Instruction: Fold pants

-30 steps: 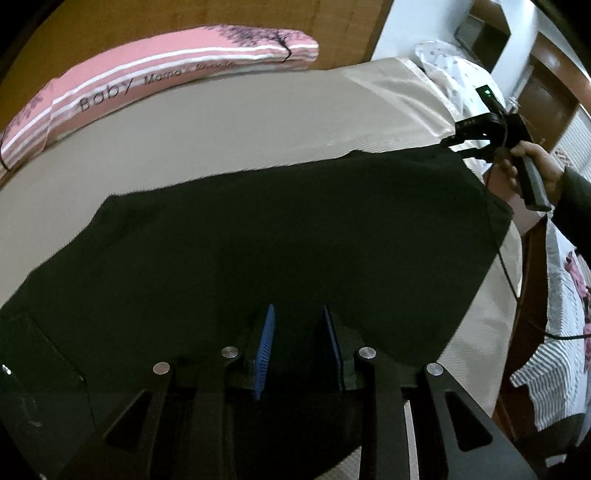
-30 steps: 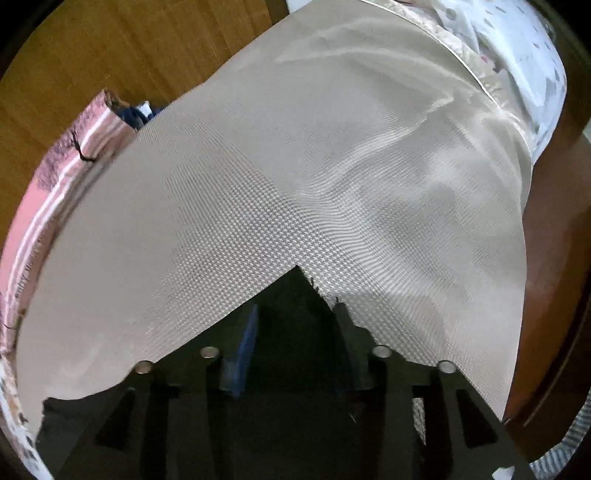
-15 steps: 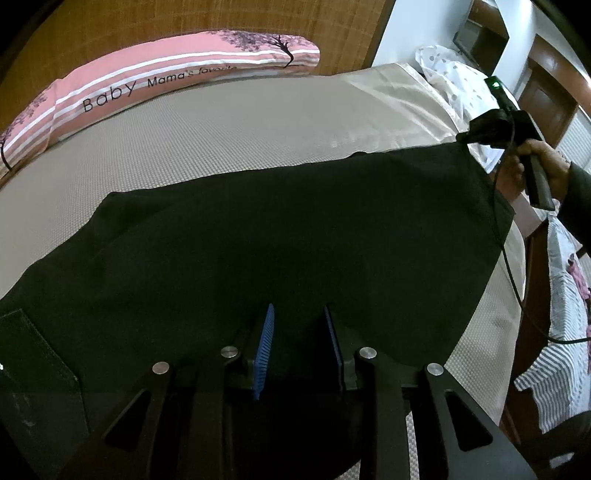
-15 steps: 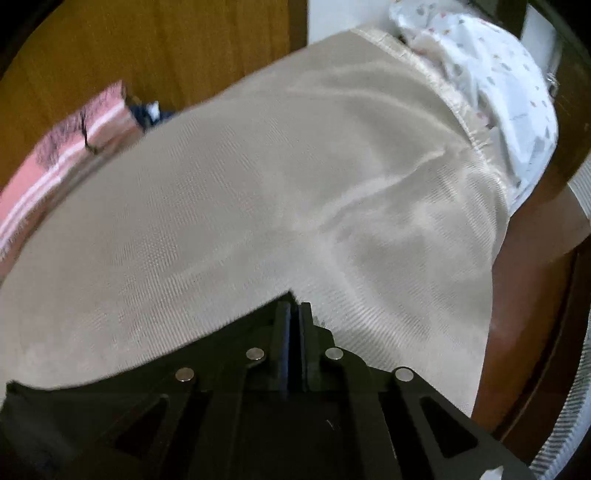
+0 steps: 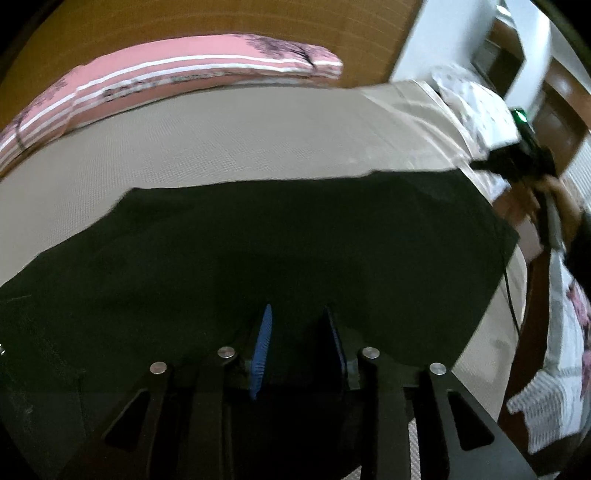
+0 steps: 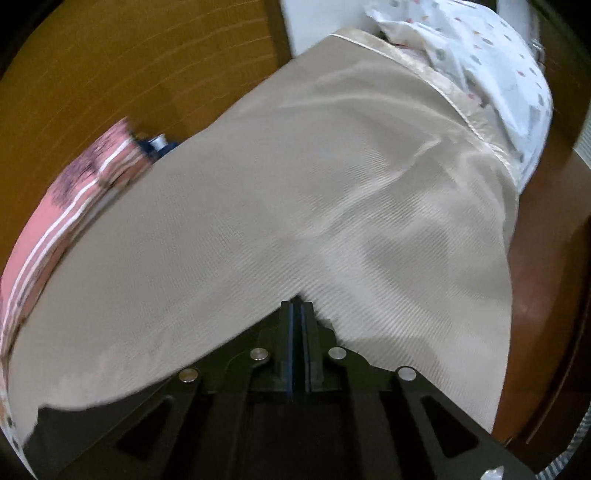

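Black pants [image 5: 295, 240] lie spread across the beige bed sheet [image 5: 221, 140]. My left gripper [image 5: 297, 325] hangs over their near edge; its jaws are opening, the blue pads stand apart, and dark cloth shows between them without being pinched. In the left wrist view a hand [image 5: 561, 192] holds my right gripper [image 5: 491, 164] at the pants' far right corner. Up close, my right gripper [image 6: 296, 306] is shut, its pads pinching that corner of the pants [image 6: 74, 432], which hangs slightly off the sheet [image 6: 332, 184].
A pink striped pillow [image 5: 184, 70] lies along the wooden headboard [image 5: 184, 22]. White dotted bedding [image 6: 480, 55] is bunched at the bed's far corner. The bed's wooden side [image 6: 546, 277] runs on the right, and a striped cloth [image 5: 546, 413] hangs there.
The right gripper's jaws closed on the pants' corner and it rose a little with the cloth. The left gripper stayed put, its pads slightly wider apart.
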{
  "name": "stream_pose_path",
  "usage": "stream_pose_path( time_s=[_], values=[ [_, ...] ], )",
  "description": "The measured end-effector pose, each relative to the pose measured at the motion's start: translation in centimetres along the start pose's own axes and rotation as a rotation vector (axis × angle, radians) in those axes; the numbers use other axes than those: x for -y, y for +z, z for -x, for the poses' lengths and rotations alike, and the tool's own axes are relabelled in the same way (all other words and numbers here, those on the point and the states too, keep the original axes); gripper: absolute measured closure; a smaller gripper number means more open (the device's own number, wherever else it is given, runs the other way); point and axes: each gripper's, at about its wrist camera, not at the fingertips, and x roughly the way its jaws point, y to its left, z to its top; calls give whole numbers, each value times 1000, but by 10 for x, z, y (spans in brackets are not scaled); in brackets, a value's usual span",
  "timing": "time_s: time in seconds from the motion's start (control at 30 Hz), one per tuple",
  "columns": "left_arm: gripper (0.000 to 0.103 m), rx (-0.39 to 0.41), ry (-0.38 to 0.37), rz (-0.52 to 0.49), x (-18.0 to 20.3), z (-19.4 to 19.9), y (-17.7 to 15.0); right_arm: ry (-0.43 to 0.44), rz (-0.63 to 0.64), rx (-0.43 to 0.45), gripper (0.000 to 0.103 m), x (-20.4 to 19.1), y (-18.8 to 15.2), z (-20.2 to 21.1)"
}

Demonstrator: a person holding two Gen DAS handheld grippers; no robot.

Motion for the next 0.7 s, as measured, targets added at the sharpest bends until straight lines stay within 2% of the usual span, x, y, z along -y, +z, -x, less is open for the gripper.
stream_pose_path(
  time_s=[0.07,0.1,0.13,0.27,0.4,0.47,0.53,0.6,0.7],
  values=[
    [69,16,19,17,-8,6,1,30,37,-5,90,-12,-15,6],
    [69,24,36,30,-14,10,1,45,52,-15,81,-19,-23,6],
    [68,28,45,39,-19,13,0,60,71,-29,79,-26,-33,7],
    [68,39,110,78,-49,26,-9,69,114,-67,79,-39,-58,3],
    [68,29,180,130,-80,32,-22,27,85,-91,83,-27,-67,-8],
    [68,45,113,164,-92,38,-26,19,70,-90,83,-23,-66,-7],
    [68,54,107,176,-94,44,-27,-11,71,-86,79,-26,-64,-2],
    [67,75,157,166,-93,51,-29,26,93,-78,79,-39,-61,6],
    [66,113,161,186,-100,65,-37,125,141,-72,78,-73,-64,22]
  ],
)
